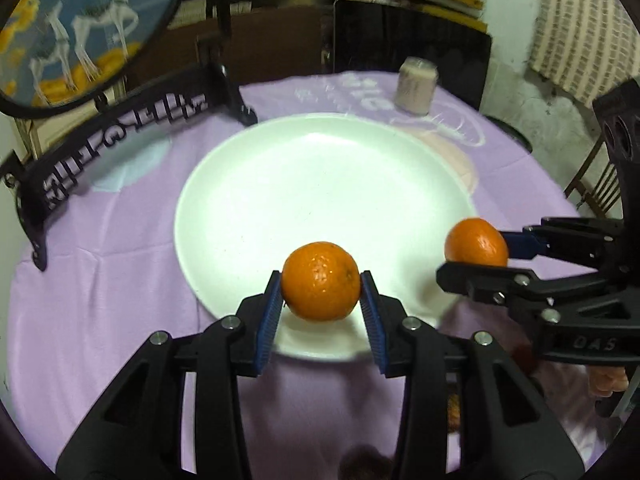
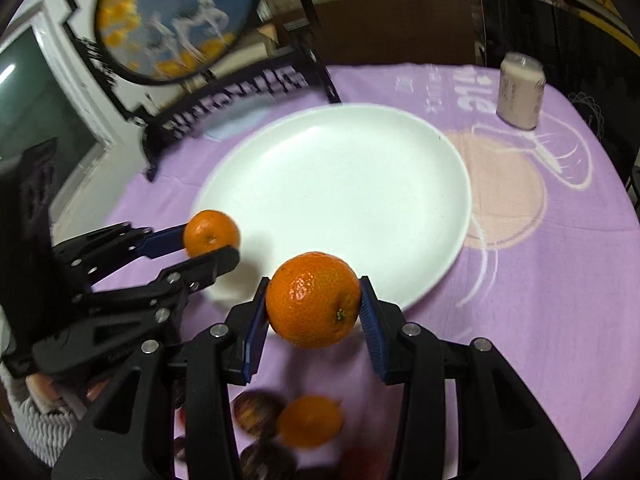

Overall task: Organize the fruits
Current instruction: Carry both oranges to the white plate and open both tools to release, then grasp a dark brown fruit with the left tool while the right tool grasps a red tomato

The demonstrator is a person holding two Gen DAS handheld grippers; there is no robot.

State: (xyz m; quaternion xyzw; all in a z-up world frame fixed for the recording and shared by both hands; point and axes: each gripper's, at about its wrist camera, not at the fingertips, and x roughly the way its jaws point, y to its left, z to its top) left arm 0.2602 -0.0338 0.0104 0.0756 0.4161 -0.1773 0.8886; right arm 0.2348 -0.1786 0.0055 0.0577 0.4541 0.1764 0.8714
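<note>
Both jaws clamping oranges, left gripper (image 1: pixel 321 300) one (image 1: pixel 320 281), right gripper (image 2: pixel 314 312) another (image 2: pixel 313 299), above white plate (image 1: pixel 248 200)

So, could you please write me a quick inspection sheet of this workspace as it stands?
Surface: purple cloth with printed pattern covers the table.
Job's things: white plate bare; one orange in the left gripper, another orange in the right gripper; more fruit lies near the table edge, blurred.
Clutter: pale can upright beyond the plate.
Grippers: both shut on oranges, held above the plate's near rim.
Cables: nothing seen.
Surroundings: round deer picture on a black stand, shelves behind.
</note>
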